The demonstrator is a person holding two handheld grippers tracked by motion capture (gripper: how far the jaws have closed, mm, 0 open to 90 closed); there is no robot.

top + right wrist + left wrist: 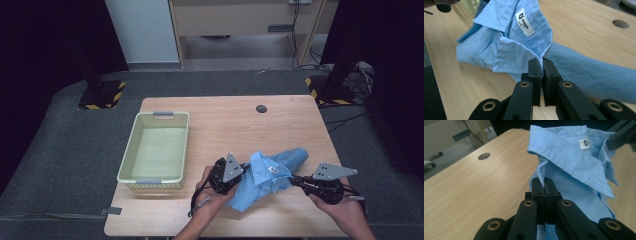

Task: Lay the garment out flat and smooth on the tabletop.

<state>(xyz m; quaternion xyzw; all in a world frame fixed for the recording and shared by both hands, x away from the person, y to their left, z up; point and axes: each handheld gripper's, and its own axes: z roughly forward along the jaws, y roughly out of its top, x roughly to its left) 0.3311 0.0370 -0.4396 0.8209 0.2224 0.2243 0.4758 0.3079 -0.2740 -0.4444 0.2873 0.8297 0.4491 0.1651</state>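
A light blue shirt (pixel 270 172) lies bunched near the table's front edge, its collar and white label (pixel 524 22) facing up. My left gripper (pixel 243 169) is shut on the shirt's left shoulder edge, seen up close in the left gripper view (pixel 545 180) with cloth pinched between the jaws. My right gripper (pixel 292 177) is shut on the right side of the collar, and in the right gripper view (pixel 541 60) the fabric runs into the closed jaws. The shirt (pixel 574 165) hangs lifted between the two grippers, its tail trailing toward the back right.
A pale green plastic basket (pixel 129 150) stands empty on the left of the wooden table (pixel 220 117). A dark round grommet hole (pixel 261 108) sits at the table's far middle. Black stands with hazard-striped bases (pixel 100 95) flank the table on the grey floor.
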